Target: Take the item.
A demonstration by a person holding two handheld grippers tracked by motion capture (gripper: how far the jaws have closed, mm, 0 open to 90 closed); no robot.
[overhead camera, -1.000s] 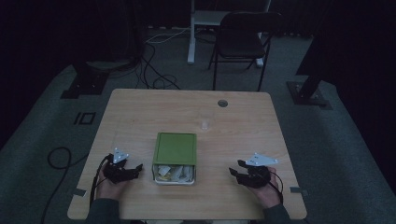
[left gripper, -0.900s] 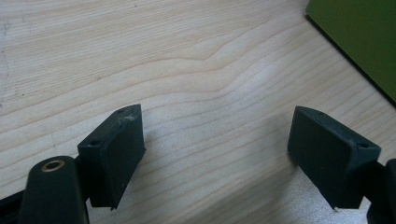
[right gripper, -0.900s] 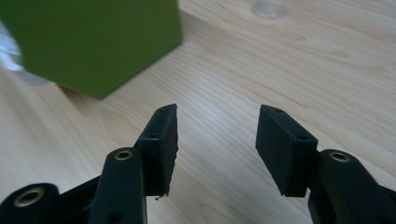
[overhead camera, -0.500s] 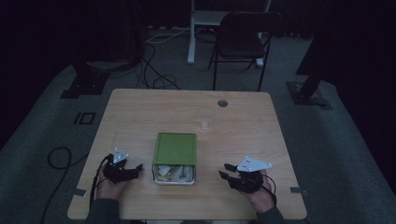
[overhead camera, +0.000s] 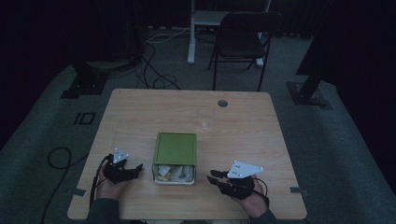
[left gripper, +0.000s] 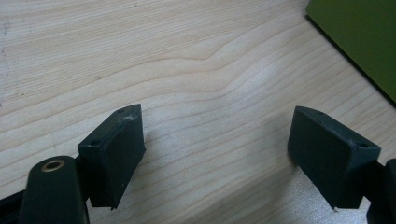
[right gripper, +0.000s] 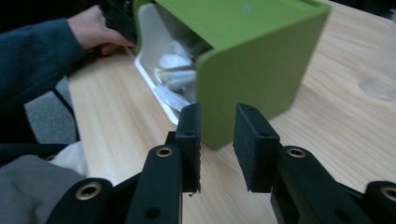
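A green box [overhead camera: 174, 150] lies on its side on the wooden bench [overhead camera: 243, 135], near the person's edge and about midway across it, its open white-lined mouth turned toward the person and showing crumpled pale scraps [overhead camera: 171, 172] inside. The right gripper [overhead camera: 215, 178] hangs just to the right of the box's open end, apart from it, pointing at its near corner; in the right gripper view the green wall [right gripper: 254, 70] rises just past the fingers [right gripper: 192, 135]. Those fingers have just been closing and now stand with a narrow gap between them, nothing in it. The left gripper [overhead camera: 135, 169] sits just left of the box's open end, low over the bench; its fingers [left gripper: 114, 151] stand wide apart with bare wood between them, holding nothing, and a corner of the box [left gripper: 362, 35] shows beyond its right-hand finger. A small clear cap-like thing [overhead camera: 204, 124] lies on the bench beyond the box, well apart from both grippers.
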